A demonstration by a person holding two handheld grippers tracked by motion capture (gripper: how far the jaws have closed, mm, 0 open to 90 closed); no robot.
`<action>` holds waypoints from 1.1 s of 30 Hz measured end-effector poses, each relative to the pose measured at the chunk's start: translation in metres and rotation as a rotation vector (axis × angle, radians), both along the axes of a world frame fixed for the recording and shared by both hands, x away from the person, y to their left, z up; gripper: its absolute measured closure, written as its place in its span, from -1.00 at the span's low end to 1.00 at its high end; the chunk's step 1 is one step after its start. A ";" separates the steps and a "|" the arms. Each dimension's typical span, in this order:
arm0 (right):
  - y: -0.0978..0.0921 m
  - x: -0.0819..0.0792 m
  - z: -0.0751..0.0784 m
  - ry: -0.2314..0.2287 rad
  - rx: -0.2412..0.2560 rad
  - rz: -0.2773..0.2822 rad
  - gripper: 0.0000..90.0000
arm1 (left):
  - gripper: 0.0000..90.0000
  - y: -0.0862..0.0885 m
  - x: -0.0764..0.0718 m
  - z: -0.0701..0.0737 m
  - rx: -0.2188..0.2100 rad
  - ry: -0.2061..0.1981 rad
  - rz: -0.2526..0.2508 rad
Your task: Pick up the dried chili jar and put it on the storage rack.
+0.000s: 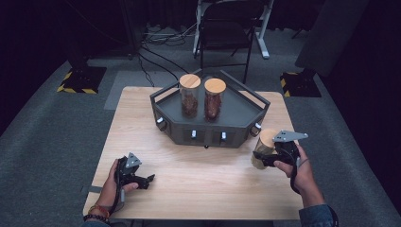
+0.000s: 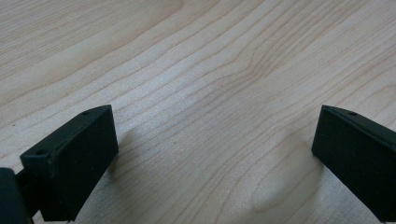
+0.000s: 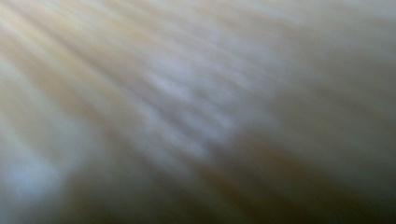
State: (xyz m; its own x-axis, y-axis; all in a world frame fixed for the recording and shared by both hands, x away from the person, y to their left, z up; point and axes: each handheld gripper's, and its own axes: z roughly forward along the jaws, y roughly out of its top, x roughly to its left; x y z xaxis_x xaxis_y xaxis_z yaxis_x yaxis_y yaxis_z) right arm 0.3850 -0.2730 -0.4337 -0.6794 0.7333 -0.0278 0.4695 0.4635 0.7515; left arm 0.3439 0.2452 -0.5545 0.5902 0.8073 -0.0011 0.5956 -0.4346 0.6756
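High view shows your right gripper clamped on a jar just right of the tray, left gripper spread apart.

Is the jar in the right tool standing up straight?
No, tipped. The jar at the right tool leans, its lid angled toward the tray.

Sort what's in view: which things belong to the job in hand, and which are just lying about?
In the job:
- jar at the right gripper, tilted at the table's right edge
- dark tray
- two wood-lidded jars standing on it
- left gripper, jaws apart, resting on the table

Lying about:
- folding chair
- floor cables
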 end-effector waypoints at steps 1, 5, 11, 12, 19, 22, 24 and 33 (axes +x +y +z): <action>0.001 0.000 0.002 0.002 -0.003 0.004 -0.46 | -1.00 0.000 0.000 0.000 0.000 0.000 0.000; 0.004 0.000 0.012 -0.005 -0.011 0.024 -0.45 | -1.00 0.000 0.000 0.000 0.000 0.000 0.000; 0.009 0.002 0.027 -0.004 -0.025 0.037 -0.46 | -1.00 0.000 0.000 0.000 0.000 0.000 0.000; 0.009 0.003 0.029 -0.005 -0.025 0.039 -0.45 | -1.00 0.000 0.000 0.000 0.000 0.000 0.000; 0.012 0.006 0.046 -0.010 -0.014 0.053 -0.45 | -1.00 0.000 0.000 0.000 0.000 0.000 0.000; 0.013 0.007 0.051 -0.009 -0.008 0.058 -0.46 | -1.00 0.000 0.000 0.000 0.000 0.000 0.000; 0.014 0.008 0.055 -0.010 -0.007 0.061 -0.45 | -1.00 0.000 0.000 0.000 0.000 0.000 0.000; 0.020 0.013 0.072 -0.028 -0.010 0.082 -0.46 | -1.00 0.000 0.000 0.000 0.000 0.000 0.000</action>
State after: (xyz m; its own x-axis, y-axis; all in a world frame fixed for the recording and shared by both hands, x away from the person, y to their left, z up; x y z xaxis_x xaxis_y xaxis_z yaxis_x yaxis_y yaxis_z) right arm 0.3979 -0.2530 -0.3619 -0.7359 0.6749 -0.0547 0.4087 0.5072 0.7588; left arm 0.3438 0.2451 -0.5545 0.5899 0.8075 -0.0014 0.5957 -0.4341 0.6758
